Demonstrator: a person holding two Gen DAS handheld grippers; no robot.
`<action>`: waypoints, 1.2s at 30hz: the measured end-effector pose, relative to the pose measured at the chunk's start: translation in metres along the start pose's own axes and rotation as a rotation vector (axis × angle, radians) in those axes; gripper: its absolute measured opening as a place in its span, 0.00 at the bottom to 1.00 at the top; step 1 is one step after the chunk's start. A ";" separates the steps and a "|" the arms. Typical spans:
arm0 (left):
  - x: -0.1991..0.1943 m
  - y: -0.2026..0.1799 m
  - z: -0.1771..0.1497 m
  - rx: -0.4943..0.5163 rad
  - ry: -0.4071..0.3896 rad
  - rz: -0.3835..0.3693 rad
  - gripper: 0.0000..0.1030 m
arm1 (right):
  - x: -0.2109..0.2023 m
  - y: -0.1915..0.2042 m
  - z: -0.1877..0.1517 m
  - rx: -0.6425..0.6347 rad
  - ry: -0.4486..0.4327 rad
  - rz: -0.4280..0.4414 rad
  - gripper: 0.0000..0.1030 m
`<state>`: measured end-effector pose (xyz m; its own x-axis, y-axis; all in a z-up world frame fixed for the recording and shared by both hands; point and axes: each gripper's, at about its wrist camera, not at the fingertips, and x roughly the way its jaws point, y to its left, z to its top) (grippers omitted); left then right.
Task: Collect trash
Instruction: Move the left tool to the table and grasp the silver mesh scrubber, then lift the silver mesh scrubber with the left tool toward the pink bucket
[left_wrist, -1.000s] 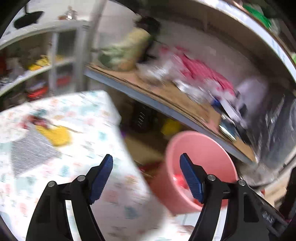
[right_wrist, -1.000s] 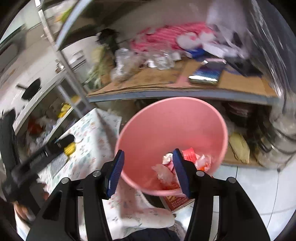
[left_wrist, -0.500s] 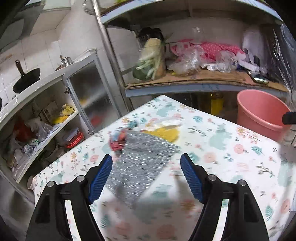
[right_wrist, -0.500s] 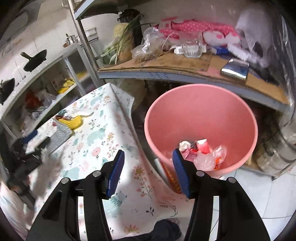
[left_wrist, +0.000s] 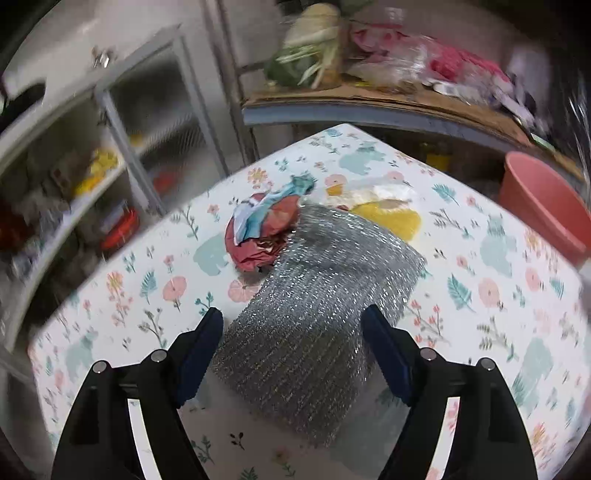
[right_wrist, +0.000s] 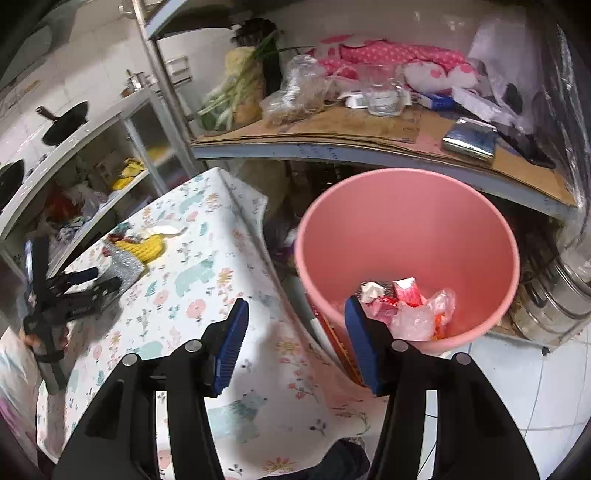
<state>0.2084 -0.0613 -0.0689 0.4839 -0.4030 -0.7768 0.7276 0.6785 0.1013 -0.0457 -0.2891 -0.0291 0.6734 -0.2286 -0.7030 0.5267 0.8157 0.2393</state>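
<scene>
A silver foil pouch (left_wrist: 317, 310) lies on the floral tablecloth (left_wrist: 498, 295); my open, empty left gripper (left_wrist: 291, 343) sits just over its near end. Behind it lie a crumpled red and blue wrapper (left_wrist: 262, 229) and a yellow wrapper (left_wrist: 388, 218). A pink bin (right_wrist: 406, 236) stands off the table's right edge, with several wrappers (right_wrist: 402, 302) inside. My right gripper (right_wrist: 295, 332) is open and empty, at the table edge next to the bin. The right wrist view also shows the left gripper (right_wrist: 85, 284) by the pouch (right_wrist: 125, 266).
A metal shelf with a cardboard sheet (right_wrist: 351, 129) holds bags, vegetables and a glass jar behind the table. A cabinet with open shelves (left_wrist: 92, 166) stands at the left. Steel pots (right_wrist: 554, 295) sit on the floor right of the bin.
My left gripper swung from the bin back over the table and came down close to the silver pouch. My right gripper drew back from over the bin toward the table edge.
</scene>
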 end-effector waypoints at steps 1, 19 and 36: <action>0.004 0.005 0.002 -0.064 0.024 -0.015 0.75 | 0.000 0.002 0.000 -0.006 -0.003 0.008 0.53; -0.010 0.017 -0.003 -0.384 0.080 -0.122 0.14 | -0.001 -0.024 -0.007 0.163 -0.008 0.073 0.53; -0.077 -0.014 -0.074 -0.554 -0.059 -0.254 0.15 | -0.021 -0.002 -0.010 0.087 -0.033 0.116 0.53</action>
<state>0.1254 0.0058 -0.0563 0.3662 -0.6166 -0.6969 0.4703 0.7689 -0.4332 -0.0663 -0.2810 -0.0218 0.7483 -0.1544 -0.6451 0.4866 0.7887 0.3758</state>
